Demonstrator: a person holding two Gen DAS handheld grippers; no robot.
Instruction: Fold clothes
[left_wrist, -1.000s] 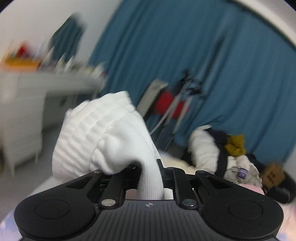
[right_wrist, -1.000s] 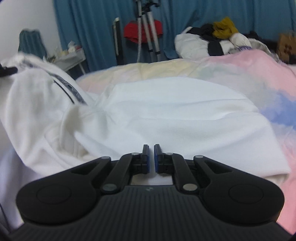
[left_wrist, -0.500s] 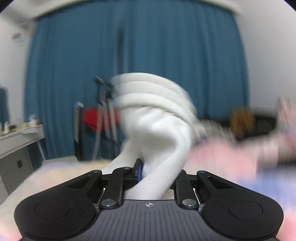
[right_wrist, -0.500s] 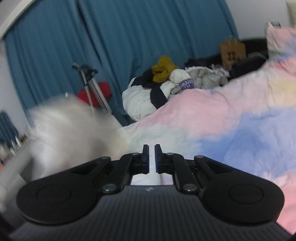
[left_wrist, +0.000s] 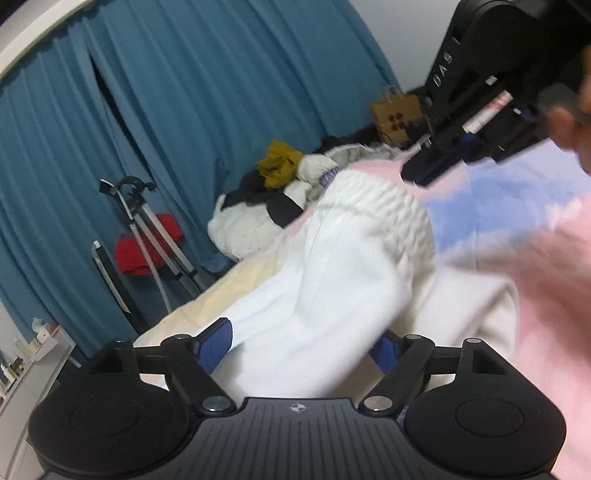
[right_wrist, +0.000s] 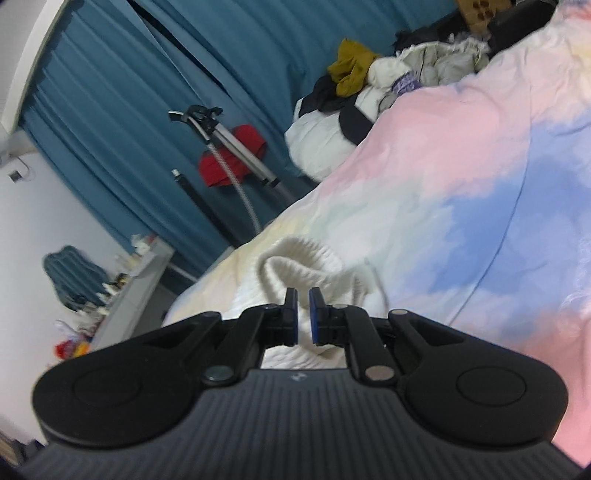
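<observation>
My left gripper (left_wrist: 306, 343) has its jaws spread wide, and the white garment (left_wrist: 332, 288) lies loose between the pads, so I judge I am letting go of a fold. My right gripper (right_wrist: 302, 317) is almost closed with a narrow gap, pinching nothing. Next I need a fresh hold on an edge (which one, I cannot tell). The garment, white with a ribbed cuff (right_wrist: 295, 258), lies bunched on the near part of the pastel bedspread (right_wrist: 480, 166); a heap of clothes (right_wrist: 369, 85) lies far behind.
</observation>
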